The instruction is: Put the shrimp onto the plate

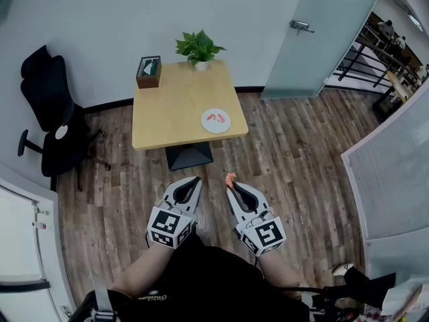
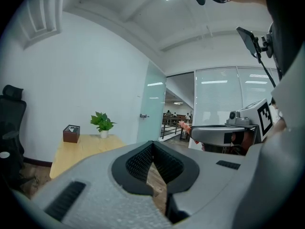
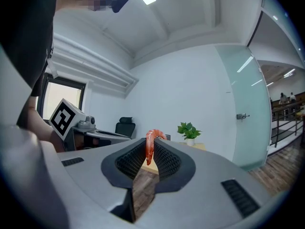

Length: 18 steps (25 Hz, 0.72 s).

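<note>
Person standing on wood floor, well apart from table, which is lying at 12 o'clock from both grippers.

Right gripper: jaws closing on shrimp, pinching it at the very tips. Shrimp is hanging upright between the pads, curled end sticking up past the tips. Held in the air over the floor, not over the table.

Left gripper: jaws meeting at the tips, carrying nothing; only floor is showing through the gap behind them. It is hovering just beside the right gripper, at its 9 o'clock.

Plate: white, sitting near the table's 4 o'clock corner, two orange-red pieces lying on it.

Plant is standing at the table's 12 o'clock edge, brown box at the 11 o'clock corner. Black chair is sitting at 9 o'clock of the table. Glass door is showing at 2 o'clock.
</note>
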Tool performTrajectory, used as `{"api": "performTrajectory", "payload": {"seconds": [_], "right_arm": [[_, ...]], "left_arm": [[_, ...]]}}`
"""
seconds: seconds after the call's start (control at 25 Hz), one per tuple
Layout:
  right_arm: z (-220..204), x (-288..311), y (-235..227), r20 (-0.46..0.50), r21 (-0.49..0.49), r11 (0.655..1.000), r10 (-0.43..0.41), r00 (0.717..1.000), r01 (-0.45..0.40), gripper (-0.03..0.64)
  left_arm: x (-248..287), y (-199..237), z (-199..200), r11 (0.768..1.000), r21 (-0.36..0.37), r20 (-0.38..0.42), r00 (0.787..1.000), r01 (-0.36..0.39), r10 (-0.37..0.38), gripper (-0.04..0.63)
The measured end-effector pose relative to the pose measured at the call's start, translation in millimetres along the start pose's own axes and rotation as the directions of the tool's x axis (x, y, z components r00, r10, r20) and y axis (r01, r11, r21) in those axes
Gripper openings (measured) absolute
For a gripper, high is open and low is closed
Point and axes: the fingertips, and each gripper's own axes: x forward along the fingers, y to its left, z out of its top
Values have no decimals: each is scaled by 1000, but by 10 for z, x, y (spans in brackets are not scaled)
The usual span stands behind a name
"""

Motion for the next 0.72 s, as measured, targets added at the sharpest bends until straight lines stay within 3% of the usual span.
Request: {"api": "performTrajectory", "payload": {"seconds": [0.44, 0.72], "right_arm": [[164, 1255, -251, -26, -20, 999, -51, 998, 51, 51], [11, 1496, -474, -67, 3, 995, -102, 992, 103, 51]], "left_arm": [[440, 1194, 195, 999, -21, -1, 999, 37, -37, 3], [718, 1428, 102, 996, -47, -31, 996, 80, -81, 3]]}}
